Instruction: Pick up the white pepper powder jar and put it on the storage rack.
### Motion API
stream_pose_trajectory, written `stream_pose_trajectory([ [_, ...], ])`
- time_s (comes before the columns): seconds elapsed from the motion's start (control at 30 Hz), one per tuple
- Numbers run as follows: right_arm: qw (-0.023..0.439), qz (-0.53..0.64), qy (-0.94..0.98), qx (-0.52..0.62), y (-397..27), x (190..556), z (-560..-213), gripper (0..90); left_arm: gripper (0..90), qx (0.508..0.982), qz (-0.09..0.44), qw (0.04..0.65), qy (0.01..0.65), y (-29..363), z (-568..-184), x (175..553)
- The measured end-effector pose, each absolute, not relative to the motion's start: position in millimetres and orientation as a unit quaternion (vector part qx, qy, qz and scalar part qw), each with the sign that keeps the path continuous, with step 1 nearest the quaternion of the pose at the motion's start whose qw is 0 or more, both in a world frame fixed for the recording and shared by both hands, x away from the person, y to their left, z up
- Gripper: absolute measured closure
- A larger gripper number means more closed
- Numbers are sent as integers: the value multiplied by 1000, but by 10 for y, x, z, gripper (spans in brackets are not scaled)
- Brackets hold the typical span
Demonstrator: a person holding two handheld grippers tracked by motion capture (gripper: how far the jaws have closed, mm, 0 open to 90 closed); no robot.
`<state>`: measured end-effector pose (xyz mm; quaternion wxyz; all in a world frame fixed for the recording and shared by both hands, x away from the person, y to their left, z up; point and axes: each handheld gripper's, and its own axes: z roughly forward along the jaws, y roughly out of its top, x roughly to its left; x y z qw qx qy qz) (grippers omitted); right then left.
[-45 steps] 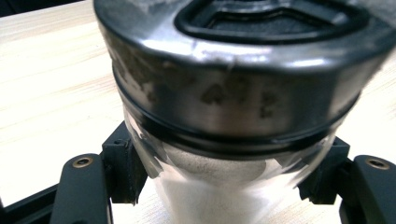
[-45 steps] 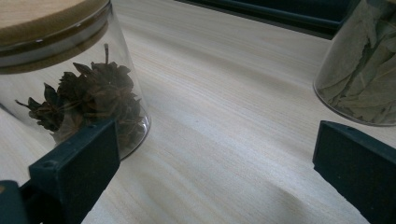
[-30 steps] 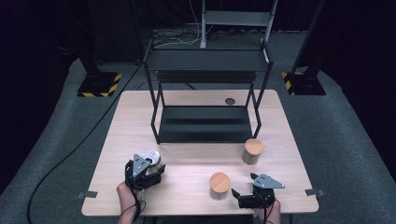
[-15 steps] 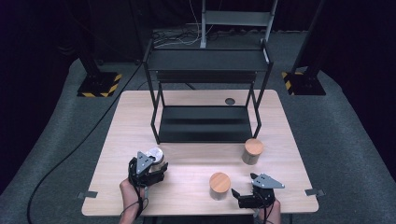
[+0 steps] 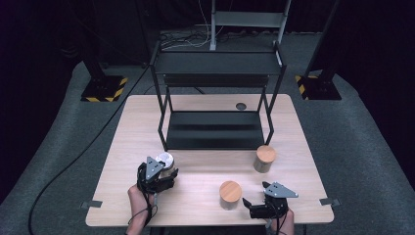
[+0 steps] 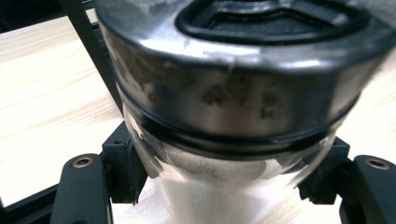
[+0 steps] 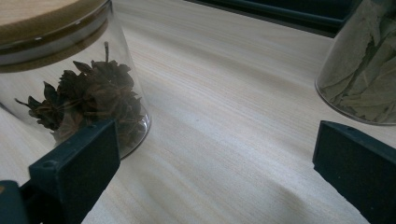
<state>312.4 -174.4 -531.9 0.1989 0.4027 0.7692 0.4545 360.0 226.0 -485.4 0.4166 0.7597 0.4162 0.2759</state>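
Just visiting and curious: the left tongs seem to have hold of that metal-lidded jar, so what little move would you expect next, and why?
Probably a short lift. The left tongs sit closed around the metal-lidded jar, jaws against its glass on both sides, near the black rack. The right tongs are open on the table, holding nothing, between the star anise jar and the leaf jar.

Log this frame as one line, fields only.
left gripper: shut on metal-lidded jar, white powder inside | right gripper: open, empty, beside star anise jar | bay leaf jar: untouched | shelf rack: empty
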Motion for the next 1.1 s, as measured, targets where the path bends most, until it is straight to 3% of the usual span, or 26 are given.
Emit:
stream_pose_trajectory([
  [1.1, 200, 454, 769, 402, -1743, 3121, -5319, 0, 301, 771, 271, 414, 400, 2089, -4823, 3795],
])
